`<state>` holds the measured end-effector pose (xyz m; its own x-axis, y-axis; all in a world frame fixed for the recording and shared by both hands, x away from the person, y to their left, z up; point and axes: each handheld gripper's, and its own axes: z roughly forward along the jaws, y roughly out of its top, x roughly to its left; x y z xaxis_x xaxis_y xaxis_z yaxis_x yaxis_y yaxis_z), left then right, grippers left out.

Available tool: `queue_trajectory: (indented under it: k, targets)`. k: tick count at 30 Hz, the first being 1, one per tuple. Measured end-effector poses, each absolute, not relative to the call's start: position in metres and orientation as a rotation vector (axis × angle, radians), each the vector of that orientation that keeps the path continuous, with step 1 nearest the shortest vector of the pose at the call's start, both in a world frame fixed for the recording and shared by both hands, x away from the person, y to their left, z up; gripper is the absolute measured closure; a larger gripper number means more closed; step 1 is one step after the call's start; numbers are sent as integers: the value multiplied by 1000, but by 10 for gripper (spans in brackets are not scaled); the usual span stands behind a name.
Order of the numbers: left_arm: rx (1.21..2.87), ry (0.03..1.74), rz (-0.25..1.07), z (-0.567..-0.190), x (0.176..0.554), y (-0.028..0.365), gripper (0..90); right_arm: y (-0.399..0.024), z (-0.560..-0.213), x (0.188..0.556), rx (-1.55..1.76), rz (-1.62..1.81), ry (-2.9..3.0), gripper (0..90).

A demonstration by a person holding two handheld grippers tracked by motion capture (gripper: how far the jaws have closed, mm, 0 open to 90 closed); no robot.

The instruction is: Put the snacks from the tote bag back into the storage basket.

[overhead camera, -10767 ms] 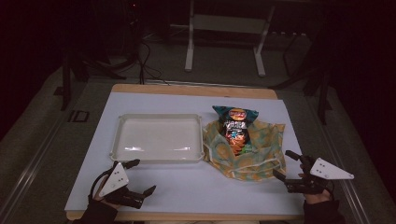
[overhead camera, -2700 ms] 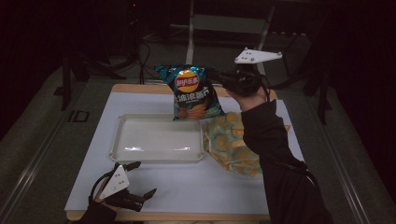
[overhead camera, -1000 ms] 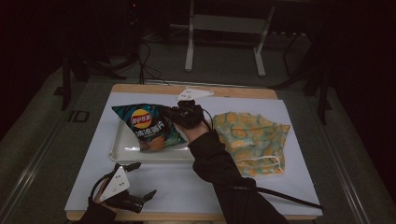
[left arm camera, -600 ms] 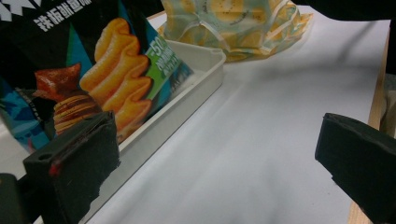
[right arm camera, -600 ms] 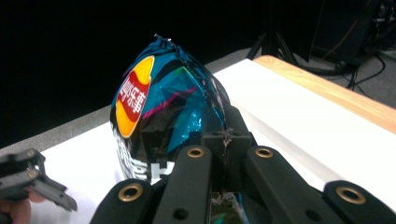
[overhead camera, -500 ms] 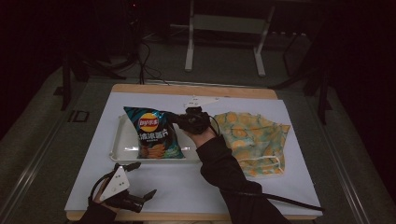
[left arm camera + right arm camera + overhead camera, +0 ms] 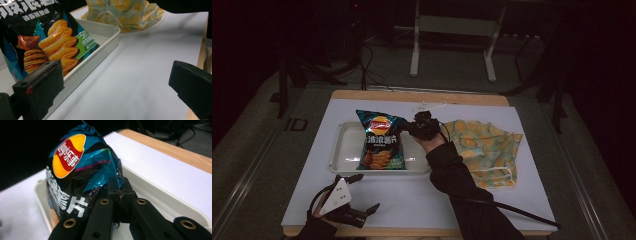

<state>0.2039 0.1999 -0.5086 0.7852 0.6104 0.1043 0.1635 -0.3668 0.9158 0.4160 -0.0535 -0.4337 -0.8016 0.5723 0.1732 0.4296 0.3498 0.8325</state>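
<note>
A blue and black chip bag (image 7: pixel 380 140) lies in the shallow white tray (image 7: pixel 343 153) at the table's middle left. My right gripper (image 7: pixel 413 128) is shut on the bag's upper right edge; in the right gripper view its jaws pinch the crinkled foil of the chip bag (image 7: pixel 75 177) over the tray (image 7: pixel 160 202). My left gripper (image 7: pixel 357 197) rests open near the front left edge, with nothing between its jaws. The left gripper view has the chip bag (image 7: pixel 37 42) and the tray (image 7: pixel 105 37) just ahead of the left gripper (image 7: pixel 117 90).
A yellow and teal patterned cloth bag (image 7: pixel 484 145) lies right of the tray, also seen as the cloth bag (image 7: pixel 125 12) in the left gripper view. The white table sheet (image 7: pixel 422 195) has a wooden rim. A cable (image 7: pixel 512 210) trails from the right arm.
The right gripper carried the chip bag from the cloth bag up and leftward, then lowered it into the tray. The left gripper has stayed put.
</note>
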Motion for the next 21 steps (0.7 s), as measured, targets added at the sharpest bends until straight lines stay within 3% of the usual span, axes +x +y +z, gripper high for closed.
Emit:
queue_trajectory:
  k: [12,21]
  targets:
    - [1915,591,534,-509,205,200,3,-50,-453,438,986,1341,2449,887]
    - [1917,591,529,-509,205,200,3,-48,-448,440,988,1268,2433,694]
